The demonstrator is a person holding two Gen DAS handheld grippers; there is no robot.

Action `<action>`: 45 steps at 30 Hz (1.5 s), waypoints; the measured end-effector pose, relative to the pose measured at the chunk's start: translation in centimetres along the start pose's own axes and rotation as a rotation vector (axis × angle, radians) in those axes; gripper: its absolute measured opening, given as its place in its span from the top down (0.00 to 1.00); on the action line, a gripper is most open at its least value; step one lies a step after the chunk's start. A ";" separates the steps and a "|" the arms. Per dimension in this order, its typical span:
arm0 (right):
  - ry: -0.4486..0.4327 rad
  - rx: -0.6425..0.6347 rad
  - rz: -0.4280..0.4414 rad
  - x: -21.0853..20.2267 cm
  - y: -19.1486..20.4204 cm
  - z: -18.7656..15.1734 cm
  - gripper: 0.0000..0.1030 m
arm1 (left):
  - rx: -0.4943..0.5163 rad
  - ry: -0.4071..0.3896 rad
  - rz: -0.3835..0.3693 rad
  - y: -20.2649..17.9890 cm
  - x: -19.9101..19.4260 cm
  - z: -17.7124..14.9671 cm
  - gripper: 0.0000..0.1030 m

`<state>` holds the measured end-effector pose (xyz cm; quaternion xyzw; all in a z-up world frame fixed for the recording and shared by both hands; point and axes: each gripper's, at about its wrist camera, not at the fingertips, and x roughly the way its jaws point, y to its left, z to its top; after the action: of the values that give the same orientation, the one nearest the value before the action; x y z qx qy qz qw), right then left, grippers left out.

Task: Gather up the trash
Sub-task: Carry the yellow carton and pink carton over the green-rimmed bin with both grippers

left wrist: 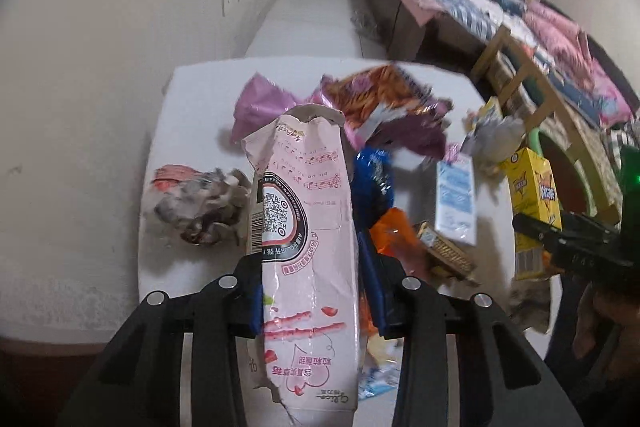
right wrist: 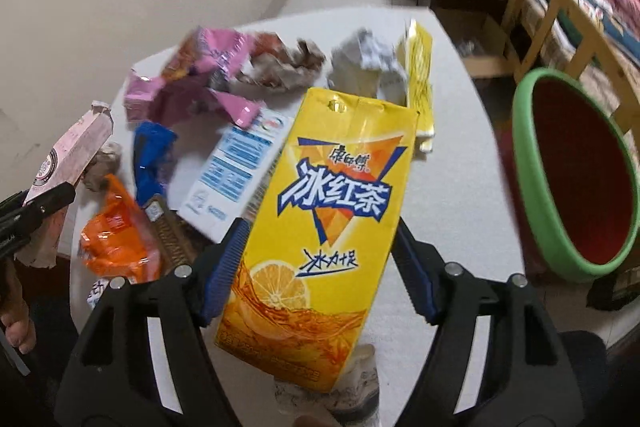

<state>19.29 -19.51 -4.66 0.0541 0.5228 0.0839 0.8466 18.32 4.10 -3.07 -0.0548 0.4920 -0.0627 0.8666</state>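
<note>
My left gripper [left wrist: 312,267] is shut on a flattened pink carton [left wrist: 308,211], which stands upright between the blue pads above the white table [left wrist: 192,99]. My right gripper [right wrist: 320,231] is shut on a yellow iced-tea carton [right wrist: 332,211], also held off the table. Each wrist view shows the other gripper at its edge: the right gripper [left wrist: 568,243] with the yellow carton [left wrist: 532,195], and the left gripper [right wrist: 36,207] with the pink carton [right wrist: 68,155]. A red bin with a green rim [right wrist: 580,179] stands to the right of the table.
Trash covers the table: pink foil wrappers [right wrist: 192,91], crumpled paper [left wrist: 200,203], a blue wrapper [right wrist: 150,155], an orange bag [right wrist: 116,239], a white-and-blue carton [right wrist: 236,171]. A wooden bed frame [right wrist: 560,7] with bedding runs along the right. A hand [right wrist: 16,315] shows at the left edge.
</note>
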 end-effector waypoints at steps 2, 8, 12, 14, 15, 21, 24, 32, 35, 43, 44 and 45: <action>-0.049 -0.015 0.017 -1.5 0.3 0.1 0.32 | -0.019 -0.039 -0.009 0.1 -1.3 -0.4 0.65; -0.156 -0.036 0.046 -5.0 0.2 1.0 0.32 | -0.059 -0.105 -0.032 -0.7 -4.6 -1.2 0.65; -0.171 -0.045 0.077 -7.0 0.5 0.7 0.32 | -0.044 -0.126 -0.055 -2.5 -6.3 -2.0 0.65; -0.176 -0.051 0.086 -7.6 0.3 0.1 0.32 | -0.026 -0.138 -0.061 -3.5 -7.0 -2.2 0.65; -0.177 -0.050 0.090 -7.9 0.2 -0.3 0.32 | -0.016 -0.140 -0.061 -4.1 -7.4 -2.3 0.65; -0.173 -0.019 0.100 -9.0 -2.3 -2.0 0.32 | 0.034 -0.137 -0.076 -7.0 -7.9 -2.5 0.65; -0.177 0.008 0.087 -9.3 -4.2 -2.2 0.32 | 0.056 -0.138 -0.095 -8.8 -7.8 -2.2 0.65; -0.221 0.101 0.008 -11.1 -11.8 -1.1 0.32 | 0.164 -0.117 -0.197 -16.8 -5.5 0.2 0.65; -0.233 0.114 -0.035 -11.7 -14.8 -0.5 0.32 | 0.206 -0.111 -0.249 -20.5 -4.3 1.6 0.65; -0.228 0.141 -0.136 -11.3 -22.4 1.1 0.32 | 0.283 -0.060 -0.374 -30.0 -0.9 4.6 0.65; -0.223 0.140 -0.139 -11.1 -22.8 1.2 0.32 | 0.287 -0.052 -0.382 -30.7 -0.5 4.8 0.65; -0.215 0.135 -0.145 -10.7 -23.5 1.3 0.32 | 0.295 -0.038 -0.391 -31.9 0.3 5.2 0.65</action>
<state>17.78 -44.67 1.11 0.0818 0.4362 -0.0191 0.8959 21.13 -27.27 4.35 -0.0230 0.4410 -0.2994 0.8458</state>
